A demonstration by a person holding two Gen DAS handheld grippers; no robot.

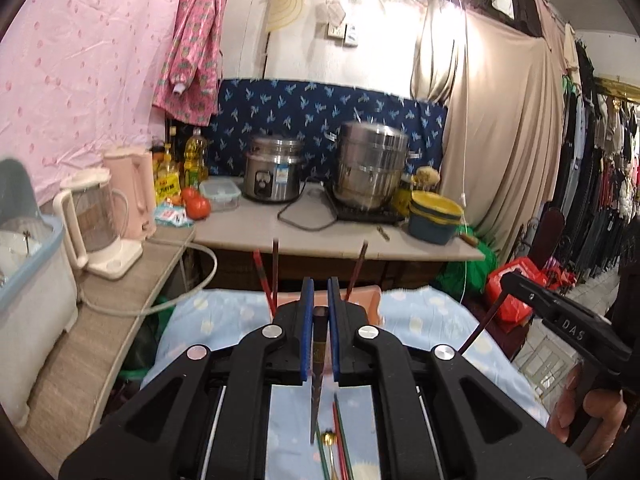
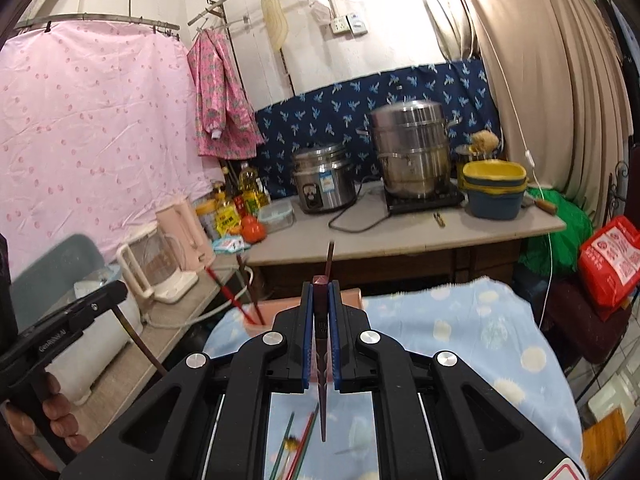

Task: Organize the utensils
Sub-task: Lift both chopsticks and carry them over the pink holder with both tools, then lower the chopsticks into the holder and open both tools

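Left chopstick: the dark brown wooden chopstick runs lengthwise along the claw's own line, its square butt end toward the far edge of the table, its thin tip back toward the camera and hanging above the cloth.
Left claw: the black left claw with blue pads is closed almost fully, both pads pressing the chopstick's thick end between them.
Right chopstick: a second dark reddish-brown chopstick lies the same way, butt end forward and tapered tip toward the lens.
Right claw: the black right claw with blue pads is pinched nearly closed on that chopstick.
Holder: a pink plastic container stands at the far edge of the table behind the claws, with red and dark chopsticks standing tilted in it, tips down.
Loose utensils: thin green and red sticks and a small gold-headed piece lie on the light blue spotted tablecloth, near its near edge, pointing roughly away from the camera.
Hands: a hand grips the left claw's handle in the right view.
Hidden or unclear: the claw bodies cover most of the container and the near edge of the table; the gold-headed piece is too small to identify; the chopstick tops in the container are blurred.
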